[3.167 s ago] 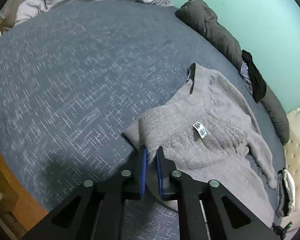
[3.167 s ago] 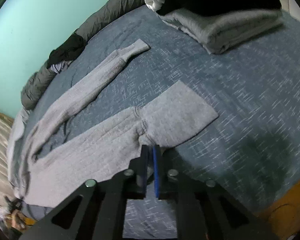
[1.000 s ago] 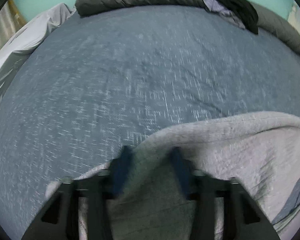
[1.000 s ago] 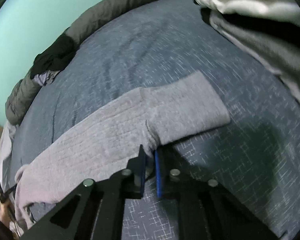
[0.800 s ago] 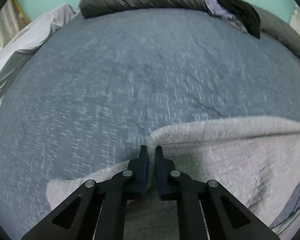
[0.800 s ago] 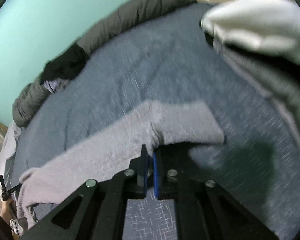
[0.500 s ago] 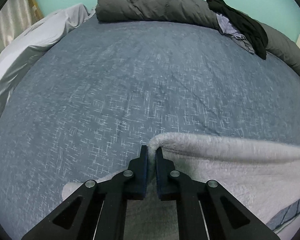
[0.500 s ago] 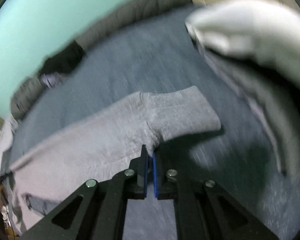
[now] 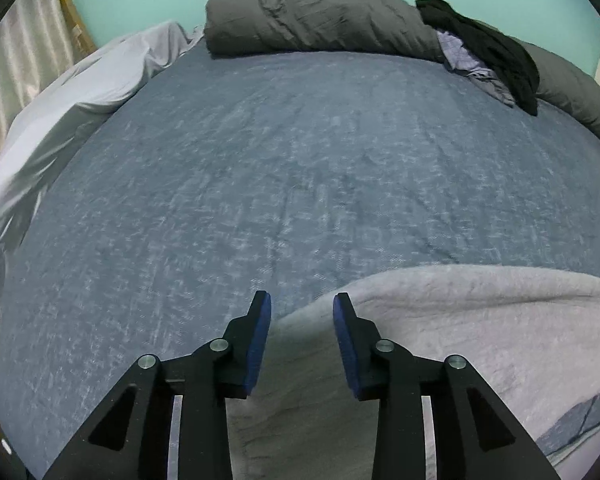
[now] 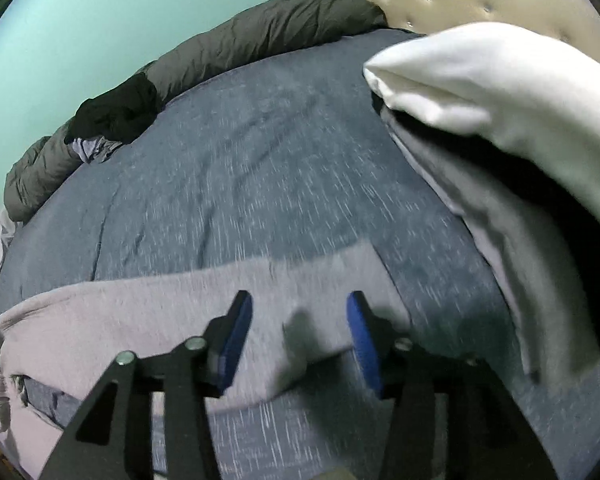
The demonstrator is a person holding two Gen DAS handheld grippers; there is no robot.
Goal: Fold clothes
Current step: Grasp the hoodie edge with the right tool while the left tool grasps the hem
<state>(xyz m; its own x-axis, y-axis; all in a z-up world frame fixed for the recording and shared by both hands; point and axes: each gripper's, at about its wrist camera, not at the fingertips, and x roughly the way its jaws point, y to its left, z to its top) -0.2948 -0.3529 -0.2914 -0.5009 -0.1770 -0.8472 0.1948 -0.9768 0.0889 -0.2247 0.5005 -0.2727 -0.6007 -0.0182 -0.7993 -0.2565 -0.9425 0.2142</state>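
Left wrist view: left gripper [image 9: 302,322] is hanging released, jaws apart, over the folded edge of the grey sweater [image 9: 460,332] lying on the blue bedspread [image 9: 280,168].
Left room: bedspread ahead is lying bare up to the dark duvet [image 9: 308,20].
Right wrist view: right gripper [image 10: 298,330] is also spread wide, gripping nothing, above the sweater's cuff end.
Right edge: stack of folded clothes [image 10: 500,128] is sitting near.
Step advice: likely smoothing the fold next; keep both edges lined up.

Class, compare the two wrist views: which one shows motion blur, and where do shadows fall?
Right wrist view: streaked blur across the blue bedspread and grey sweater; a dark shadow lies between the open right gripper fingers. Left wrist view: sharper, mild softness, fisheye-bowed bed, shadow under the left gripper.
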